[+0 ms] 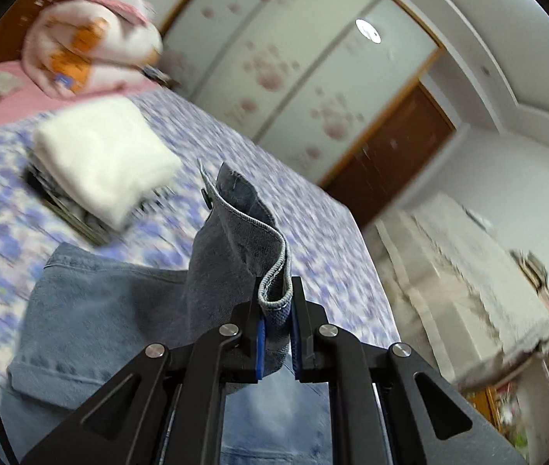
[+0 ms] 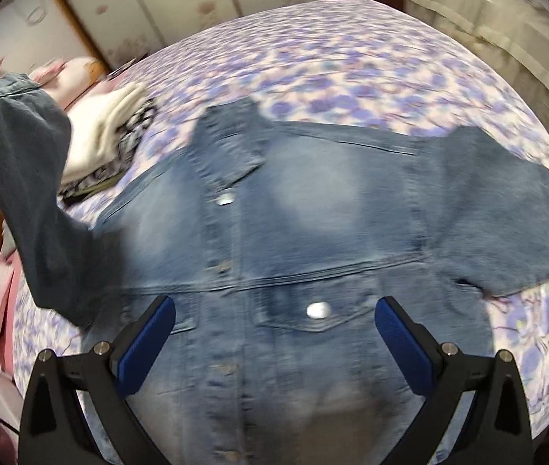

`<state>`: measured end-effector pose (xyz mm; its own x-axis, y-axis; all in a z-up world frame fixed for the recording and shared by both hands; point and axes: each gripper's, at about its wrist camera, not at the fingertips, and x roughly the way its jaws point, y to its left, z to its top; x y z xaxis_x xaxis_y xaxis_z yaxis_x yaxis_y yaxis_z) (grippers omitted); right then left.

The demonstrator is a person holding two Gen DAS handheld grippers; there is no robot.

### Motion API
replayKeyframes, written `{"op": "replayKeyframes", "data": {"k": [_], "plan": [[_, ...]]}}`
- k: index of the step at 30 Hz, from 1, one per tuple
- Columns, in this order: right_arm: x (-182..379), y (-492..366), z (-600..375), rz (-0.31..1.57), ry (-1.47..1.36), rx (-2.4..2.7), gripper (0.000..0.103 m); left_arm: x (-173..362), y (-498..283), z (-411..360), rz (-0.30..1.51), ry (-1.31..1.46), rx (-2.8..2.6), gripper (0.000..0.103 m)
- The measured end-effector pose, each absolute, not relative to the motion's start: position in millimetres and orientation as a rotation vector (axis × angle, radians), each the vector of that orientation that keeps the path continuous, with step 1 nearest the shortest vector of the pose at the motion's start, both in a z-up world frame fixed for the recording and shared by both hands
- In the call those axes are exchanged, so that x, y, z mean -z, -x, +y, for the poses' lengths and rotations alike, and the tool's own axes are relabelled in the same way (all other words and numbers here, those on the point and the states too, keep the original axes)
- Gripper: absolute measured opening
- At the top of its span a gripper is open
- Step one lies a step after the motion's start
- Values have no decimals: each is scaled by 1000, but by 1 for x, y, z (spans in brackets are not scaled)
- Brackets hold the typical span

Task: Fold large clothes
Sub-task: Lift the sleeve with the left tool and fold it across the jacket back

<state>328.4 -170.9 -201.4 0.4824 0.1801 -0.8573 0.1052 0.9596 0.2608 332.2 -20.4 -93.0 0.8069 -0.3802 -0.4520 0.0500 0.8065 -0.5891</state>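
A denim jacket (image 2: 313, 209) lies front-up across the middle of a bed (image 2: 352, 62) covered in a purple-flowered sheet. Its collar points toward the far edge, and its body runs back under the right gripper (image 2: 276, 333).

The left gripper (image 1: 276, 333) is clamped narrow on the cuff (image 1: 270, 286) of 1 sleeve (image 2: 30, 178). That sleeve rises off the sheet at the jacket's left side, clear of the bedding. The other sleeve (image 2: 507, 209) lies flat, reaching toward the bed's right edge.

The right gripper hangs over the jacket's chest with its jaws spread wide. Nothing is between its blue pads (image 2: 146, 348).

A folded white cloth (image 1: 107, 159) sits on a dark patterned stack, just beyond the lifted sleeve. Farther back, a rolled pink and orange quilt (image 1: 88, 42) rests by the headboard. Bare sheet lies open beyond the collar, up to the far edge. A wardrobe with flowered doors (image 1: 294, 66) stands past it.
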Motion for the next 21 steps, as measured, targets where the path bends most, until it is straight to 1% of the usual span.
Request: {"op": "replayKeyframes", "data": {"k": [4,10,12,13,16,19,20,21], "plan": [[214,-328,-206,1084,-338,13,103,125,-344,-95,682,525,286,8],[236,-330,-254,1112,-385,93,103,195,-358,-167,858,394,328,8],[242,-332,-268,1118,-403,113,103,221,-363,-164,905,373,335,8],[244,-333,-272,1121,-410,119,103,232,-363,-176,945,356,346,8],[251,-338,-284,1127,-429,125,103,256,-365,-181,1034,321,363,9],[257,-343,-294,1132,-441,118,103,281,-368,-194,1178,285,393,24],[259,-345,-295,1136,-446,111,103,284,-367,-196,1208,286,397,34],[261,-347,-296,1142,-454,96,103,285,-365,-195,1221,290,395,51]]}}
